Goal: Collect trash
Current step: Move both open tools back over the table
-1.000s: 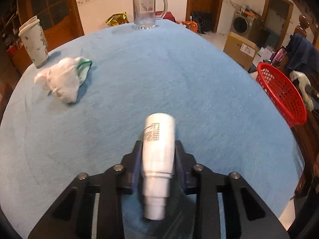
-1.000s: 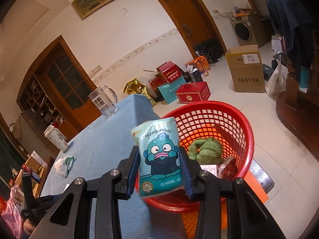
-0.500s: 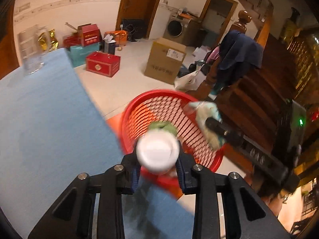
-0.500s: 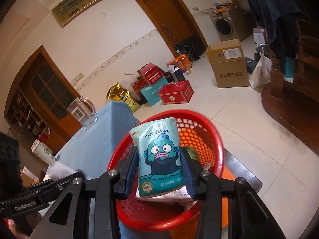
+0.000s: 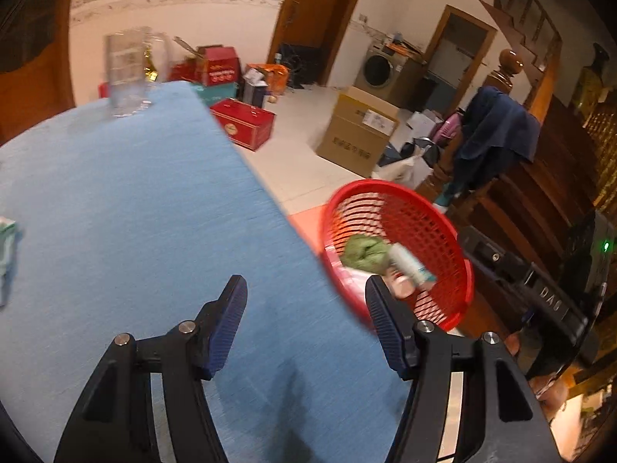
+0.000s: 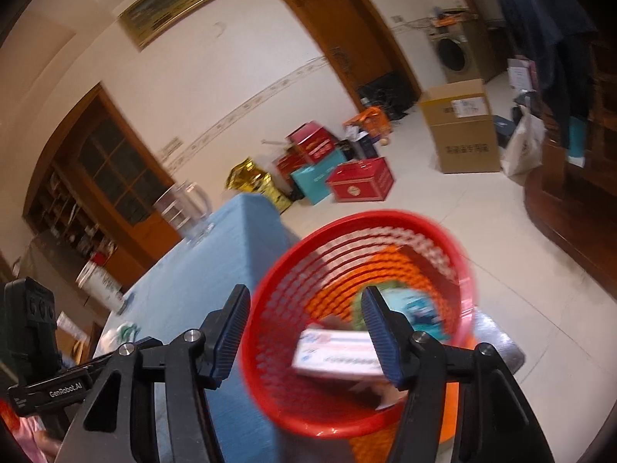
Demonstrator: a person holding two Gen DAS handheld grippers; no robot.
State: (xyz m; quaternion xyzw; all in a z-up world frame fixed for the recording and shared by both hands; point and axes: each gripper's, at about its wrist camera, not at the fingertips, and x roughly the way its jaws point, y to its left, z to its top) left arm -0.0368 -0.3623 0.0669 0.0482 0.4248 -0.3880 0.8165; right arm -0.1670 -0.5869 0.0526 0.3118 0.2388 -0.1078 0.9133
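Left claw (image 5: 306, 301): jaws opening, nothing between them, over the edge of the blue table (image 5: 135, 212).
Basket from the left: red basket (image 5: 459, 254) beside the table, on the floor; green wad (image 5: 362, 250) and white bottle (image 5: 408, 262) lie inside.
Glass mug (image 5: 127, 73): far end of the table.
Right claw (image 6: 306, 310): jaws opening, empty, above the red basket (image 6: 270, 308).
Trash from the right: teal packet (image 6: 422, 310) and a flat white box (image 6: 335, 355) lie inside the basket, blurred.
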